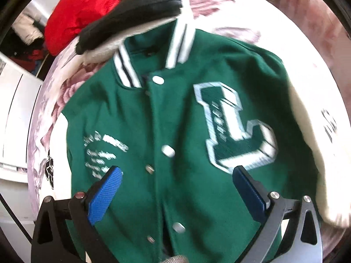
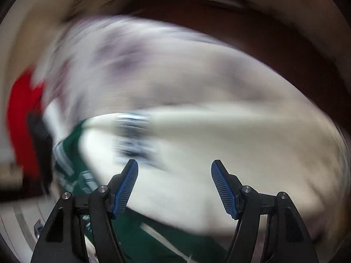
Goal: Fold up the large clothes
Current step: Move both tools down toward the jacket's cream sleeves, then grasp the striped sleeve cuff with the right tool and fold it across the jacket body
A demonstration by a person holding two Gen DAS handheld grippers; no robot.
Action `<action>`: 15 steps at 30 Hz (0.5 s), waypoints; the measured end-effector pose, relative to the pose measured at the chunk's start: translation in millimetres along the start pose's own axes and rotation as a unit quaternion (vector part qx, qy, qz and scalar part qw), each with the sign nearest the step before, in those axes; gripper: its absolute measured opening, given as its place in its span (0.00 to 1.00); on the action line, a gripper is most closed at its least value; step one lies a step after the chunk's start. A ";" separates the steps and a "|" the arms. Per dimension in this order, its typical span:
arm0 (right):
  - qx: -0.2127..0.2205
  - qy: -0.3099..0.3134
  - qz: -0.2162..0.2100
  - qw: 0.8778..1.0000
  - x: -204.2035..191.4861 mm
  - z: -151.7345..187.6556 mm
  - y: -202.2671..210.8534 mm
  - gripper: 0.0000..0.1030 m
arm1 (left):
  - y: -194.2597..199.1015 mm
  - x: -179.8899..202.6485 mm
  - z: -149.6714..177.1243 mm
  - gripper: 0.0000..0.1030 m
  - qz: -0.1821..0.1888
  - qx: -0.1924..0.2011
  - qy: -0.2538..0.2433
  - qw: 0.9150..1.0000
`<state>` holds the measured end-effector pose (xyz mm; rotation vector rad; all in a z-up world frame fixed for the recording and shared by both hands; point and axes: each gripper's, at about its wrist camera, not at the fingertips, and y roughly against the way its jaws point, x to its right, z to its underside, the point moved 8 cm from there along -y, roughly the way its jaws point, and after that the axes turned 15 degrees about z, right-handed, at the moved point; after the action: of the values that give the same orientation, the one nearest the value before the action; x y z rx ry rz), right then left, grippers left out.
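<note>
Jacket (image 1: 175, 131) lay flat, front up, on the flowered bed (image 1: 274, 11); we held left tongs (image 1: 177, 171) and right tongs (image 2: 174, 164) released above it. Folding seemed not begun; next, probably, a sleeve (image 2: 219, 142).

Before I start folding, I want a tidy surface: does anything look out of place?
Yes. A black garment and a red one are heaped at the jacket collar, the black one overlapping it. The jacket itself lies flat, front up. Both the left gripper and right gripper are open and empty.

Bedroom: floral bedspread (image 1: 72, 81), heaped clothes (image 1: 92, 6)
</note>
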<state>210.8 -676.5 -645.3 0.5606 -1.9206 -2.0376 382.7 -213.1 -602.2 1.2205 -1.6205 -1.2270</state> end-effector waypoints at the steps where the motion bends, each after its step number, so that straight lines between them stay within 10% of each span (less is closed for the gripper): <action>1: -0.002 -0.043 0.004 0.999 32.5 6.9 -2.5 0.69 | -3.3 3.3 2.7 1.00 0.000 -0.005 -0.009 1.000; 7: 0.008 -0.253 0.013 0.967 191.4 37.9 -21.8 0.69 | -12.8 58.4 19.2 1.00 0.008 -0.017 -0.068 0.997; 13: 0.031 -0.335 -0.061 0.940 212.3 29.3 -48.6 0.79 | -17.1 103.4 27.4 1.00 0.018 -0.020 -0.095 0.995; 15: 0.084 -0.327 -0.079 0.938 203.3 18.0 -38.5 0.43 | -16.8 117.3 28.4 1.00 0.025 -0.020 -0.097 0.995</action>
<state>25.0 -751.3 -700.2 0.0542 -2.5000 -2.3836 329.5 -320.6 -623.6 1.0557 -1.7473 -1.3742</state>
